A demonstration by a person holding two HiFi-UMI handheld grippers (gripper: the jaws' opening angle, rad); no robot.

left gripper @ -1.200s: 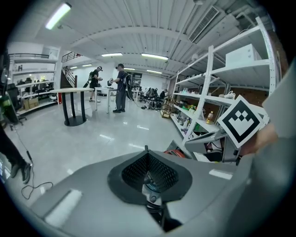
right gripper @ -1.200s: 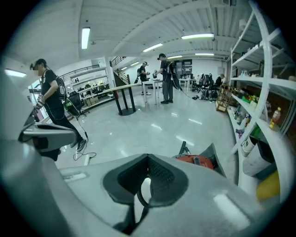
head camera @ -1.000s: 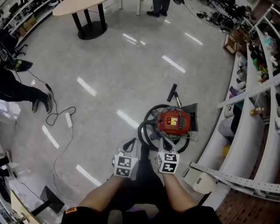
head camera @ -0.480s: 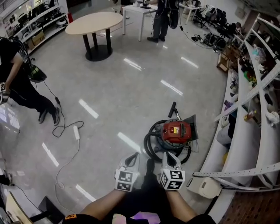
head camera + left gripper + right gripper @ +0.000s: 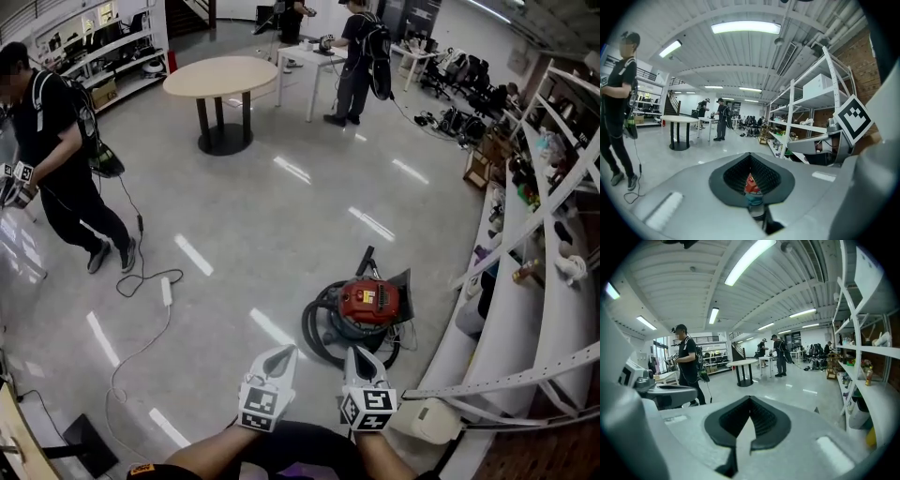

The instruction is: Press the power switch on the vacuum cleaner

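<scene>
Grey fingers of the left gripper are seen pressed together, with nothing pinched; only a thin slit is left between the dark pads, and a sliver of red shows through it. The right gripper is likewise closed on nothing, its fingers meeting along a narrow seam. Both are held side by side, low and close to the body, tips pointed forward.

Just beyond the tips, and apart from them, the red vacuum cleaner stands on the polished floor, ringed by its coiled black hose, beside the white shelving. A pale panel is visible on its top, but the power switch itself cannot be made out.

The approach is judged to be the step in hand; no contact has been made. For the next move, one closed gripper, probably the right, would have to be carried forward and down over the red housing, the switch found, and its tip pushed squarely onto it.
</scene>
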